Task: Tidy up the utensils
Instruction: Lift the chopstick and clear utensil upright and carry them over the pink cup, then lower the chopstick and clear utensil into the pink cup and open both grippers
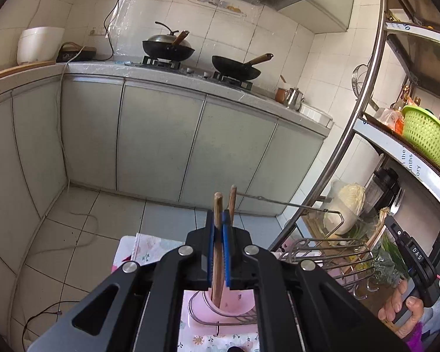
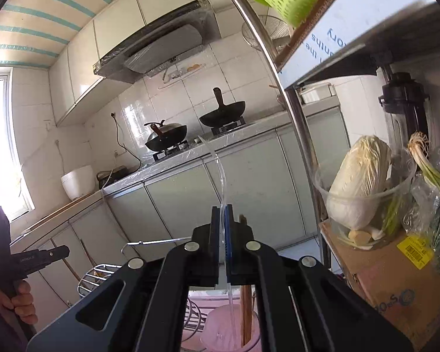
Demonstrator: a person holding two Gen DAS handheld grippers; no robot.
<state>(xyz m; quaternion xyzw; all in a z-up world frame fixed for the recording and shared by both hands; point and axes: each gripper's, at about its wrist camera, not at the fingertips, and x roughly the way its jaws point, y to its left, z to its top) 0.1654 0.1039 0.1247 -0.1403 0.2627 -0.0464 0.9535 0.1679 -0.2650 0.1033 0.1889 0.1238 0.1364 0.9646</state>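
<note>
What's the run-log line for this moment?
left claw: shut on wooden chopsticks | right claw: shut on clear utensil | pink cup: below both, holds their lower ends

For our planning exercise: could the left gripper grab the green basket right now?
Probably not: the left gripper is shut on wooden chopsticks, leaving its jaws occupied; the green basket looks unobstructed.

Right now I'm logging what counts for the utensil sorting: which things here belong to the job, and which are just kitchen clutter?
Part of the job:
- chopsticks in left gripper
- clear straw in right gripper
- pink cup
- wire rack

Just lying about:
- two woks
- rice cooker
- cabbage
- green basket
</note>
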